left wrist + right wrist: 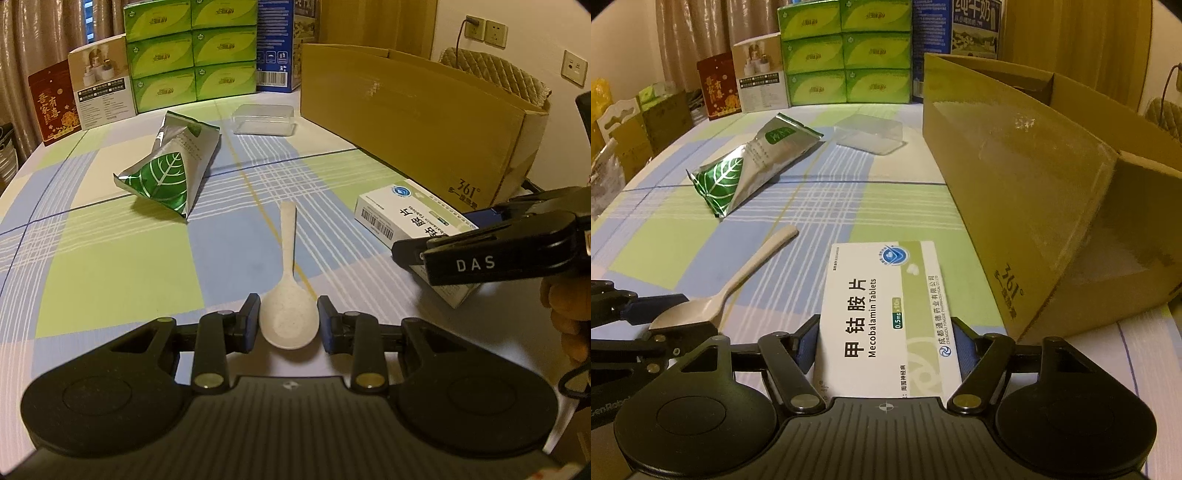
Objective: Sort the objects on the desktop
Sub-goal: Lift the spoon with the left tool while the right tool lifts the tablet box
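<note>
Nearest, the left tool (288, 325) brackets the spoon (289, 314) bowl, apparently gripping: light, rigid, slippery; right tool (884, 347), at three o'clock, clasps the stiff tablet box (882, 314) edges.

White letters "DAS" sit on the black body of the right gripper (406, 254), reaching in at the right edge of the left wrist view. On the white medicine box (886, 314), centre of the right wrist view, large black characters "甲钴胺片" run lengthwise with "Mecobalamin Tablets" beside them, a small green tag "0.5mg", and the maker's line "成都通德药业有限公司". At right, the cardboard box (1015, 192) carries "361°" near its lower corner. Upper right of centre, a blue carton (975, 29) shows "纯牛奶". At upper left, a dark red packet (55, 103) bears gold characters "吾家有喜". Lettering on the green cartons (192, 51) is too small to read.
</note>
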